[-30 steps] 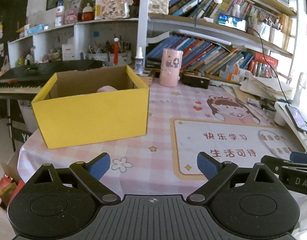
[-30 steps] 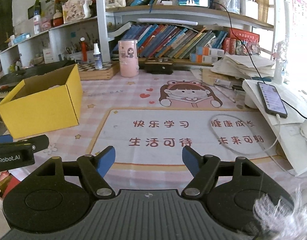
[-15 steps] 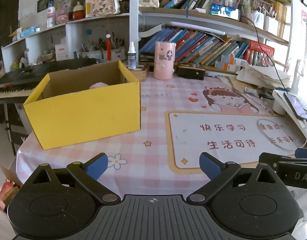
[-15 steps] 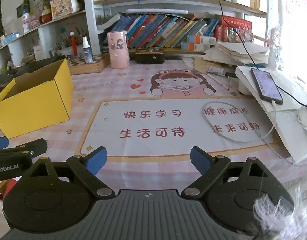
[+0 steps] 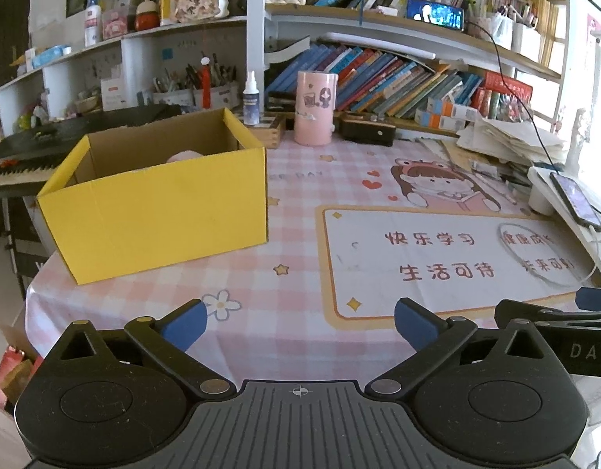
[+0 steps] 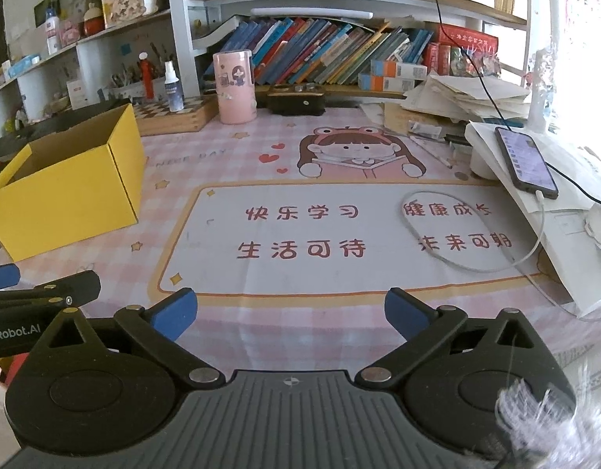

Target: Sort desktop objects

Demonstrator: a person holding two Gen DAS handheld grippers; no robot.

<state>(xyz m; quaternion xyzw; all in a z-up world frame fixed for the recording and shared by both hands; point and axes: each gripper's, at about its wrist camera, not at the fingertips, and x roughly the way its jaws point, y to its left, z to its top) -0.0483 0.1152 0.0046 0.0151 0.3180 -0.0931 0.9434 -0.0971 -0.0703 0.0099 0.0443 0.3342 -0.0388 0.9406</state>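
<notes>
Looking across both wrist views, we see the table (image 5: 300, 332) filling the middle of each frame, covered in a pink checked cloth with a white printed mat (image 6: 339, 234) lying on it. Behind it, along the top of the frame, runs a bookshelf (image 6: 339, 58) packed with slanted books.

Next in size is the yellow cardboard box (image 5: 159, 211), open at the top, at centre left of the left wrist view and at the left edge of the right wrist view. Something pale pink (image 5: 185, 155) shows just over its near wall; we cannot tell what it is.

Our left tool (image 5: 298, 322) sits at the bottom of its own frame, and its jaws are opening with nothing between them. Our right tool (image 6: 288, 312) likewise has jaws opening, with only bare cloth between the blue pads.

A pink cylindrical cup (image 6: 235, 86) stands upright at the back of the table, a small spray bottle (image 6: 173, 88) to its left. A phone (image 6: 525, 162) lies at the right on white papers, with a white cable (image 6: 472, 267) looping over the mat.
</notes>
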